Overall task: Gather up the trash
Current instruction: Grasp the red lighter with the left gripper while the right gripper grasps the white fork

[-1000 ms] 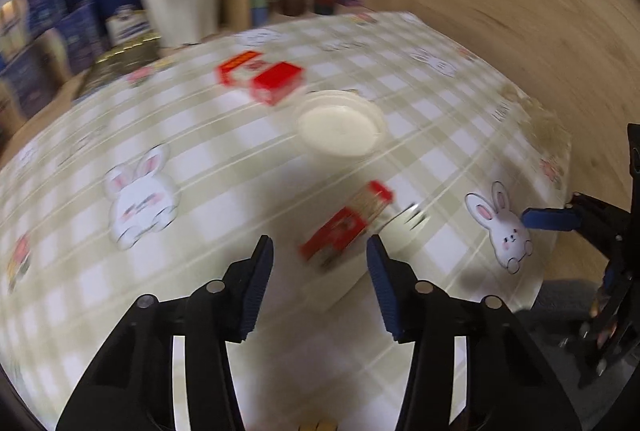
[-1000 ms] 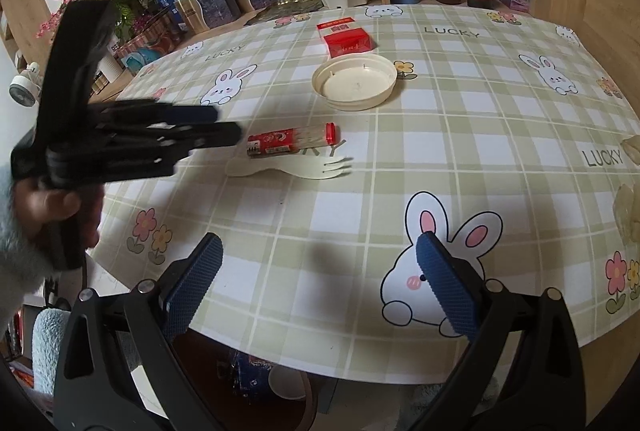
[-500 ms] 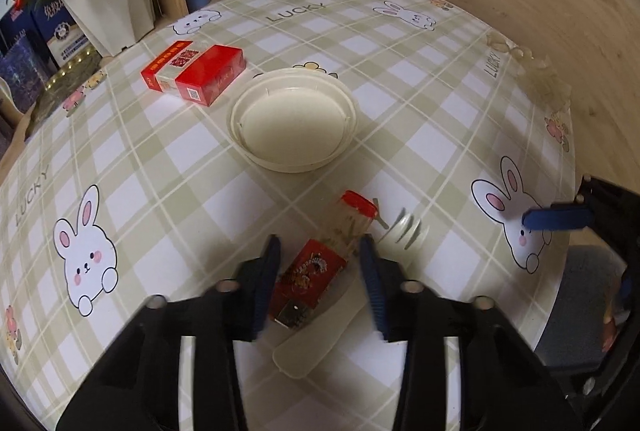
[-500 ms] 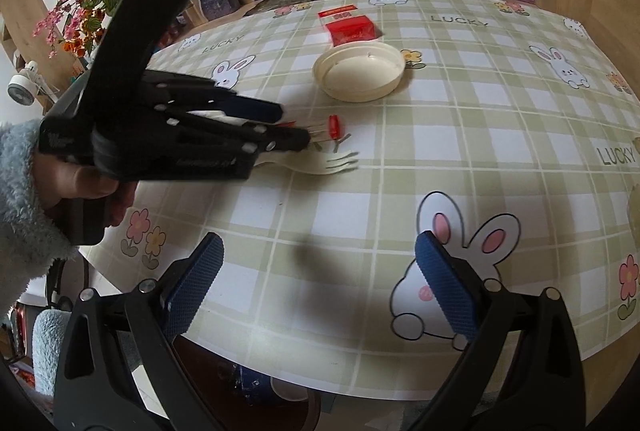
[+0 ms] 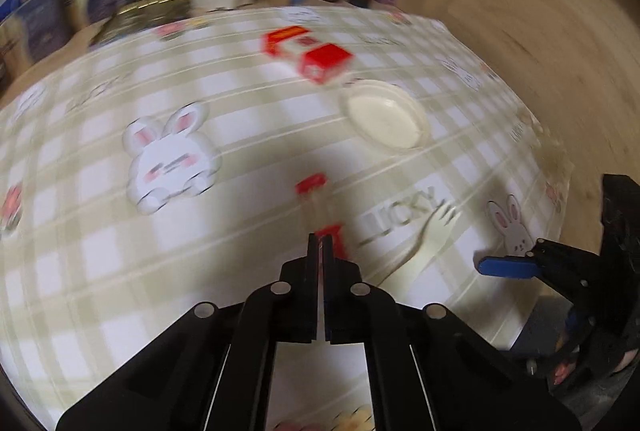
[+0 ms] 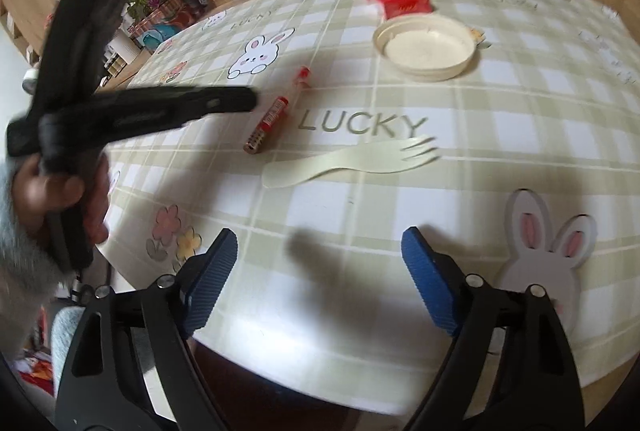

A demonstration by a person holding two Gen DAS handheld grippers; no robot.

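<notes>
Both wrist views look low across one table [image 6: 500, 135] – sharing its fork [image 5: 434, 227].

A slim red wrapper tube [image 6: 276, 113], red-capped at its far end and clear along part of its length, lies flat on the table [image 6: 520, 135] toward the left edge, its length running from the near-left toward the far side. A cream plastic fork [image 6: 352, 159] lies flat just nearer than it, beside the printed word LUCKY, handle toward the left edge and tines toward the right. Farther in, toward the far edge, a round cream lid [image 6: 426, 47] sits with its rim up, and just beyond it rests a red and white carton [image 6: 400, 1].
</notes>
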